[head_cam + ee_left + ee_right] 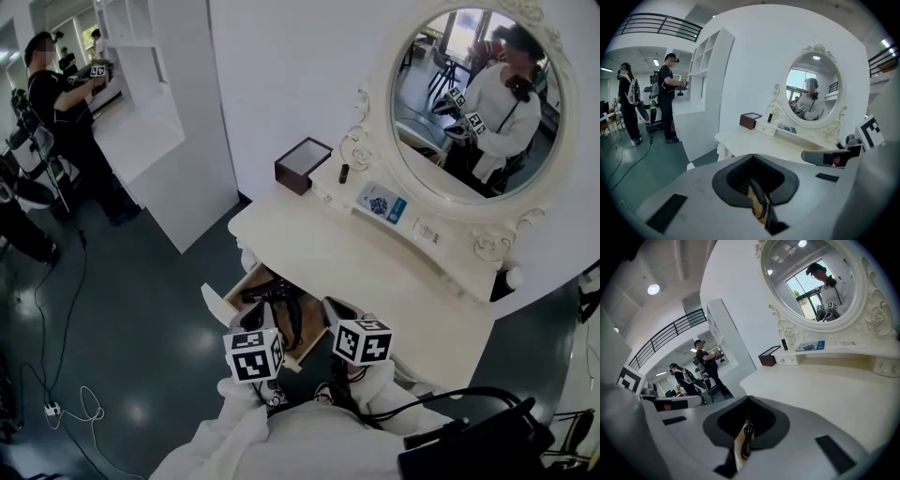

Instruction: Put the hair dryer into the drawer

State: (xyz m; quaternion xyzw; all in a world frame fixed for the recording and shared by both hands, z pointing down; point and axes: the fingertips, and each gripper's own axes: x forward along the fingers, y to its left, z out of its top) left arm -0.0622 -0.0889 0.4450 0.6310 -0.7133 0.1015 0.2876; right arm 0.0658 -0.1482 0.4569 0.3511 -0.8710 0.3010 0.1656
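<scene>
The black hair dryer (274,292) lies with its cord in the open wooden drawer (217,305) of the white dressing table (375,272). My left gripper (251,323) and right gripper (339,311) hover side by side just above the drawer's near end, both shut and holding nothing. In the left gripper view the closed jaws (752,155) meet, and a strip of drawer wood and black cord (759,206) shows below them. The right gripper view shows the same: jaws (749,397) together, cord (747,441) underneath.
An oval mirror (478,103) stands at the back of the table, with a brown box (302,164), a small dark bottle (344,172) and a blue card (382,204) on its shelf. A person (66,112) stands far left. Cables (56,403) lie on the floor.
</scene>
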